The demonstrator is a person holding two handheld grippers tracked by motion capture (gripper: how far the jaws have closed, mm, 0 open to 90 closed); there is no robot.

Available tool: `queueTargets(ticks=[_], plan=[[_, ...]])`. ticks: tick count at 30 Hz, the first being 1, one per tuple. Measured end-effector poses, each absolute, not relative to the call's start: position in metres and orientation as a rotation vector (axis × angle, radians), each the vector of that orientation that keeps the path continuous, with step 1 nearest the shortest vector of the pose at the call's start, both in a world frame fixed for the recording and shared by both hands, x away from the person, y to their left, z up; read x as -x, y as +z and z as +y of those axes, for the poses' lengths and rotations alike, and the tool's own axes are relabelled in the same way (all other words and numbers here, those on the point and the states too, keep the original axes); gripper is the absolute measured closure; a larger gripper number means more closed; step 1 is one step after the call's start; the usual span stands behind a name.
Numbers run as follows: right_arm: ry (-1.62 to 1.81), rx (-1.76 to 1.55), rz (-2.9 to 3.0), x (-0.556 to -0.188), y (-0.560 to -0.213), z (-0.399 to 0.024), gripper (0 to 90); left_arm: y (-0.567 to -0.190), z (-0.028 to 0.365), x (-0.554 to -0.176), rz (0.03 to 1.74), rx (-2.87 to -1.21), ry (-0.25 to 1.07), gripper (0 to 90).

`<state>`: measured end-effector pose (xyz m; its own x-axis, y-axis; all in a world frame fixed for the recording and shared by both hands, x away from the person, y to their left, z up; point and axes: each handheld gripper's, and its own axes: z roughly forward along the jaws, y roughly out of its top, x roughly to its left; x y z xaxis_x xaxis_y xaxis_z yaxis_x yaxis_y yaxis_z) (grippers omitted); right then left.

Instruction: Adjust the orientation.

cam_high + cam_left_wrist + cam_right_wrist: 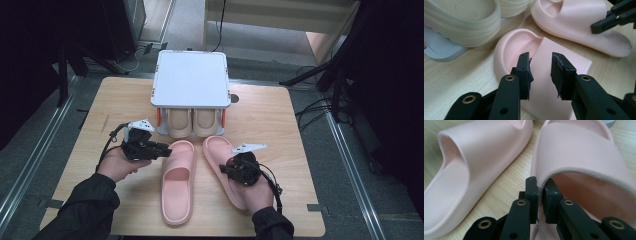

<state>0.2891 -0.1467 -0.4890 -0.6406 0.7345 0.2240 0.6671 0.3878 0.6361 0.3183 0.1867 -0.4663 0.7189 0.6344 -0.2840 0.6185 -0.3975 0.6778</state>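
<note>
Two pink slippers are lying side by side on the tabletop (pixel 280 120), and both are getting attention. Behind them a white rack (pixel 191 79) is sitting at the far middle, and a beige pair of slippers (pixel 191 123) is tucked under its flat top, toes poking out towards us.

Left pink slipper (pixel 177 180) is lying in the middle, its far end nearly meeting the rack; the left hand-held gripper (pixel 161 148) is hovering at that far end with its jaws narrowed to a modest gap, nothing pinched between the pads. Right pink slipper (pixel 223 165) is angled just beside it, and the right hand-held gripper (pixel 229 169) is clamping thin on the edge of its strap, one jaw inside, one outside.

Plenty of bare wood is showing left and right of the slippers, while the near edge is sitting close behind their heels. No lettering is readable anywhere.
</note>
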Motion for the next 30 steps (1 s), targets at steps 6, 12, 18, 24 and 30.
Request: queueTargets(ticks=[6, 12, 18, 24, 30], plan=[[1.061, -1.258, 2.585, -0.287, -0.497, -0.137, 79.5, -0.466, 0.186, -0.316, 0.925, -2.112, 0.093, 65.5], [1.173, -1.230, 2.567, -0.278, -0.480, -0.148, 70.4, -0.466, 0.189, -0.317, 0.947, -2.099, 0.079, 65.7], [1.215, -1.198, 2.571, -0.269, -0.465, -0.171, 84.6, -0.466, 0.192, -0.317, 0.967, -2.100, 0.055, 71.3], [1.204, -1.221, 2.527, -0.283, -0.466, -0.197, 86.4, -0.471, 0.193, -0.316, 1.003, -2.097, 0.017, 73.5], [1.156, -1.266, 2.516, -0.301, -0.476, -0.215, 84.9, -0.478, 0.201, -0.318, 1.035, -2.100, 0.026, 73.5]])
